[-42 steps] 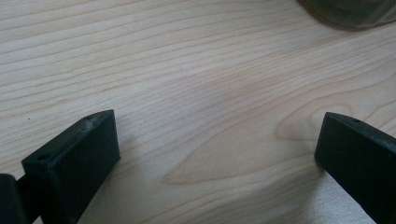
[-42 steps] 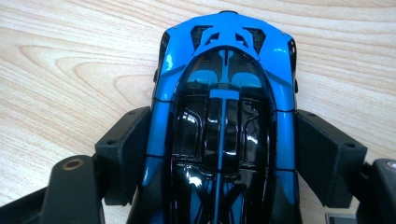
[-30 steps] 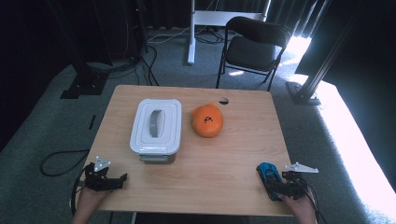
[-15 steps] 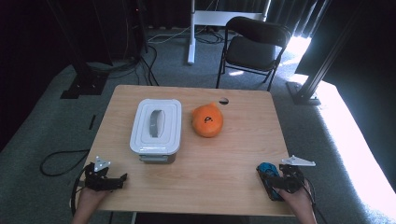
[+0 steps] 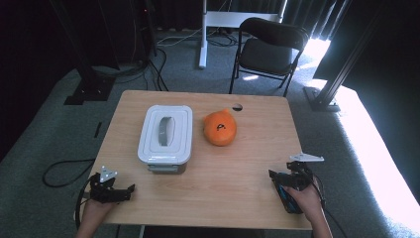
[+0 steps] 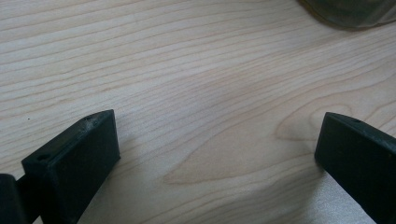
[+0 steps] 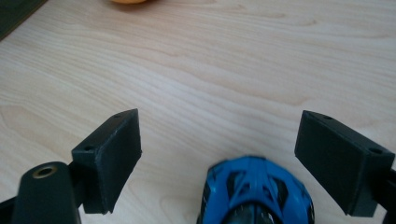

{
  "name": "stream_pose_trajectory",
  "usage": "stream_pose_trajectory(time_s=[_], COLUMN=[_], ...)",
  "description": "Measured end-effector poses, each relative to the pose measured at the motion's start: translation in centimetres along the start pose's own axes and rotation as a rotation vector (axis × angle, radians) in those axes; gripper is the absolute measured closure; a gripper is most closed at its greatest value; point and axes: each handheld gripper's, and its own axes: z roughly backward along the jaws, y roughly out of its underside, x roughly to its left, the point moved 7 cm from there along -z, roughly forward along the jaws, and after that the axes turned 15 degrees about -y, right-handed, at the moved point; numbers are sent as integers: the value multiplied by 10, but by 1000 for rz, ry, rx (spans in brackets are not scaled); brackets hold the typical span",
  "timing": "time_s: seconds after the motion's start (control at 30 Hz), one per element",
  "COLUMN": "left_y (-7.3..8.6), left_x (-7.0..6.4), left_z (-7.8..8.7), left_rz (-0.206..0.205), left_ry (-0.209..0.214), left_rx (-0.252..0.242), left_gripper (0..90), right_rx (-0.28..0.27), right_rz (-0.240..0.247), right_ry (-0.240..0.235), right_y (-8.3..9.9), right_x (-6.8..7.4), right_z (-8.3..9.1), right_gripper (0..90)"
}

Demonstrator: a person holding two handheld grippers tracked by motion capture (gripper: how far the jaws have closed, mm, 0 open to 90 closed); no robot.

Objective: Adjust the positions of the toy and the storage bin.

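From above, the table carries a white lidded box and orange toy. The right gripper gapes around the blue toy car at the near right edge; the left gripper gapes over bare wood.

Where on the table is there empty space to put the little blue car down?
The widest bare wood lies along the near half of the table, between the left gripper and the right gripper, which is over the blue toy car. The right edge beside the orange ball is free too. The white lidded box and ball crowd the far middle.
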Motion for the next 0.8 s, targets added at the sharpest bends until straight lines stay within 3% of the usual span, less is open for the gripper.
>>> stream_pose_trajectory(time_s=[0.4,0.8], left_y=[0,0], left_x=[0,0], left_z=[0,0], left_rz=[1,-2], left_ry=[-1,1], left_rx=[-1,-2], left_gripper=[2,2], right_rx=[30,7], right_rz=[45,64], right_ry=[-46,-97], right_y=[-27,-57], right_x=[10,20], right_z=[-28,-49], right_gripper=[185,185])
